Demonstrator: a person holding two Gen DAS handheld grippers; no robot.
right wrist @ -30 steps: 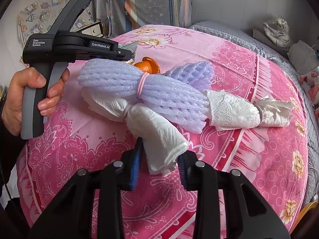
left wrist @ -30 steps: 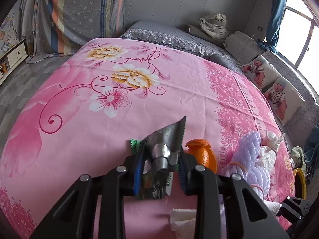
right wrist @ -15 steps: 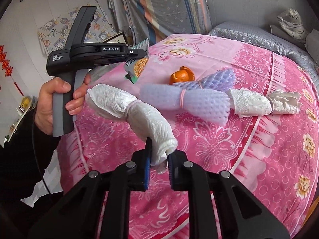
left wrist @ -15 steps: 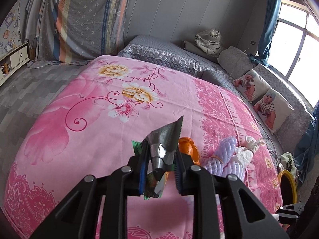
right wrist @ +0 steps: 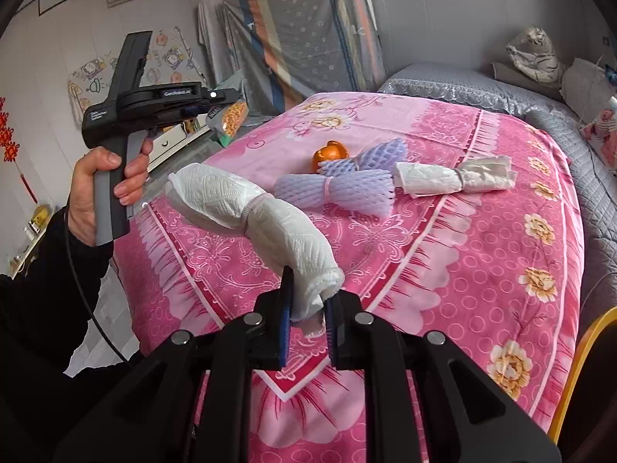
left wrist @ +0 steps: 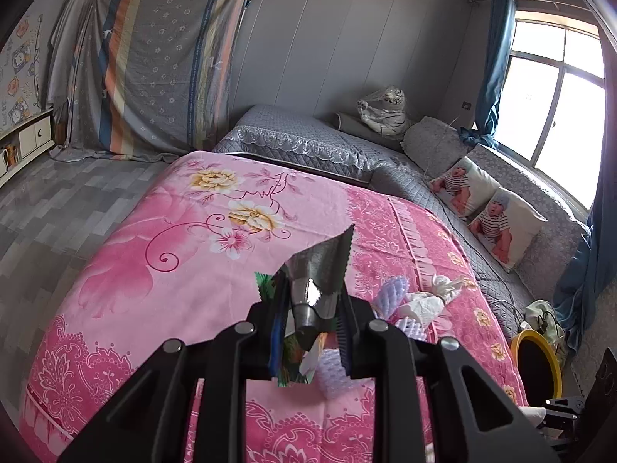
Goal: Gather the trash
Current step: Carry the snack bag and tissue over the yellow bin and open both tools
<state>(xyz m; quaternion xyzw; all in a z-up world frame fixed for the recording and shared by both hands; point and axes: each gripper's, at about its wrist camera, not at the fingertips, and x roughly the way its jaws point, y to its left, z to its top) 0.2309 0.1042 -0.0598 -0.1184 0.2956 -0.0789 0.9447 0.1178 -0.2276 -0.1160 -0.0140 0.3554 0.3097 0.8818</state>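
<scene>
My left gripper (left wrist: 308,332) is shut on a silver and green snack wrapper (left wrist: 318,277) and holds it above the pink bedspread (left wrist: 162,254); the wrapper also shows in the right wrist view (right wrist: 227,117). My right gripper (right wrist: 308,318) is shut on a white rolled paper towel (right wrist: 254,212) and holds it above the bed's near corner. On the bed lie purple foam fruit nets (right wrist: 343,187), an orange peel (right wrist: 329,154) and another twisted paper towel (right wrist: 451,177). The nets (left wrist: 389,293) and towel (left wrist: 428,303) also show in the left wrist view.
A yellow-rimmed bin (left wrist: 536,366) stands on the floor at the bed's right side; its rim shows in the right wrist view (right wrist: 586,351). Grey quilted bedding and baby-print cushions (left wrist: 497,216) lie beyond. The person's hand (right wrist: 100,189) holds the left gripper's handle.
Both grippers have risen away from the bed with their loads. The right gripper closed on the paper towel and lifted it off the pile. The left kept hold of the wrapper.
</scene>
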